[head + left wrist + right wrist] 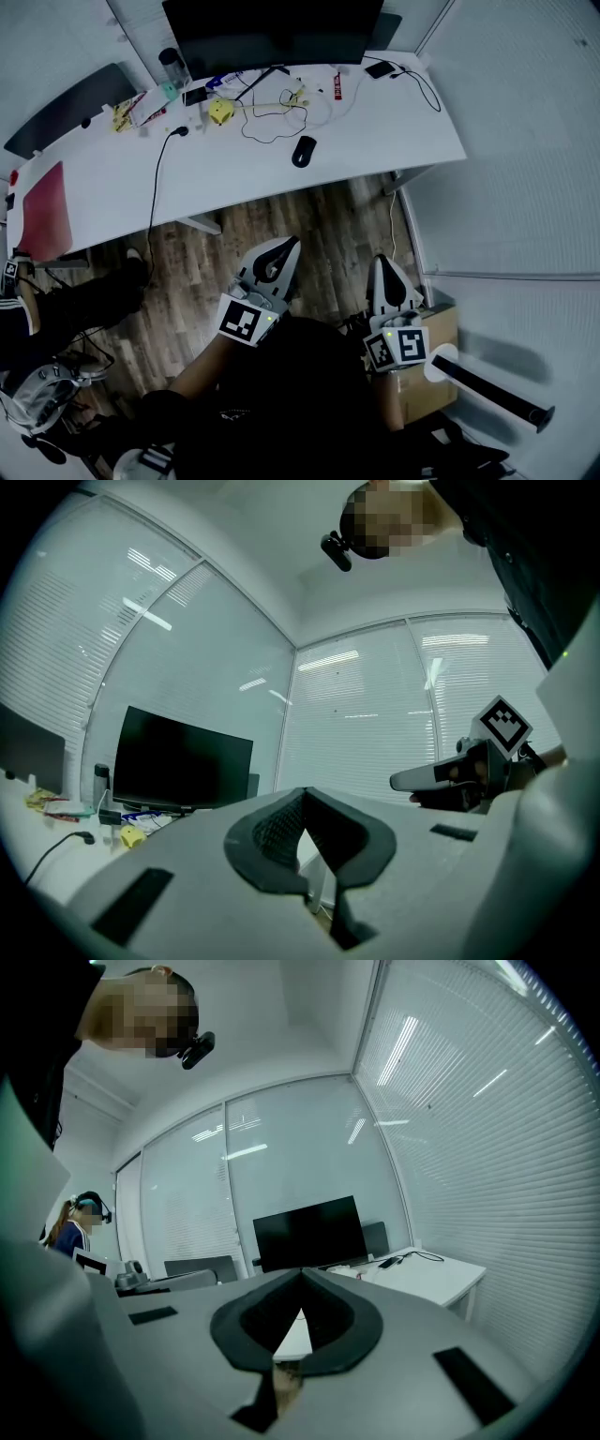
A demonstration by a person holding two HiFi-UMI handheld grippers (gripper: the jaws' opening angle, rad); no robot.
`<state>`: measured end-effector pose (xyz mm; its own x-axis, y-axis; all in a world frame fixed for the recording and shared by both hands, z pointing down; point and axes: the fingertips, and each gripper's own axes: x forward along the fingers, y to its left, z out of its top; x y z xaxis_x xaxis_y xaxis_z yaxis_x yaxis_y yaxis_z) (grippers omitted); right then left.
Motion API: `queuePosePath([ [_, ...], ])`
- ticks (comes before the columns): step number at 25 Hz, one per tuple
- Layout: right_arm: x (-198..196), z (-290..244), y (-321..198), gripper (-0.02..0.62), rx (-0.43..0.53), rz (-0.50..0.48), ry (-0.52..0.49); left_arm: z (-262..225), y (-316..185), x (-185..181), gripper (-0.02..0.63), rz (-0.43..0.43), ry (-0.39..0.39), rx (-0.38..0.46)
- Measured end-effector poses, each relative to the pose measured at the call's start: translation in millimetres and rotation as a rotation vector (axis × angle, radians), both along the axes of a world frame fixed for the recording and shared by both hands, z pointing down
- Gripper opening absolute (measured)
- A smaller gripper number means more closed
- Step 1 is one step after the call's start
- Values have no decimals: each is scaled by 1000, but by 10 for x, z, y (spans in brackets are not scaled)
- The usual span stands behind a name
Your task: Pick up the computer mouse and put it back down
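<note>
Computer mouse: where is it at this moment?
In the head view the computer mouse lies on the white desk near its front edge, right of a small yellow object, before the monitor.

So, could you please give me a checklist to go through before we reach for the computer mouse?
1. Computer mouse in sight on the white desk: ok.
2. Nothing lying on the mouse: ok.
3. Black cable clear of the mouse: cannot tell; it loops close by.
4. Left tool empty: ok; jaws apart for a grasp: not ok, shut.
5. Right tool empty: ok; jaws apart: not ok, shut.
6. Tools over the desk: not ok; both above the wooden floor, short of its edge.
</note>
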<state>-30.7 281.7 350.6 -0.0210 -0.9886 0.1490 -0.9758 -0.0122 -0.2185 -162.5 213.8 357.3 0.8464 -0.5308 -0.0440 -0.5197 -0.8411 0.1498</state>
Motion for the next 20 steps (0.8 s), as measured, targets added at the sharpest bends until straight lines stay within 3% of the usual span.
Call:
queuePosePath([
  [10,13,-3,-845,-2,26,-21,9,37,-790,82,6,-3,1,21],
  [20,118,138,-1152,-2,0,-15,0,117,-1099,152,6,-5,-23,11],
])
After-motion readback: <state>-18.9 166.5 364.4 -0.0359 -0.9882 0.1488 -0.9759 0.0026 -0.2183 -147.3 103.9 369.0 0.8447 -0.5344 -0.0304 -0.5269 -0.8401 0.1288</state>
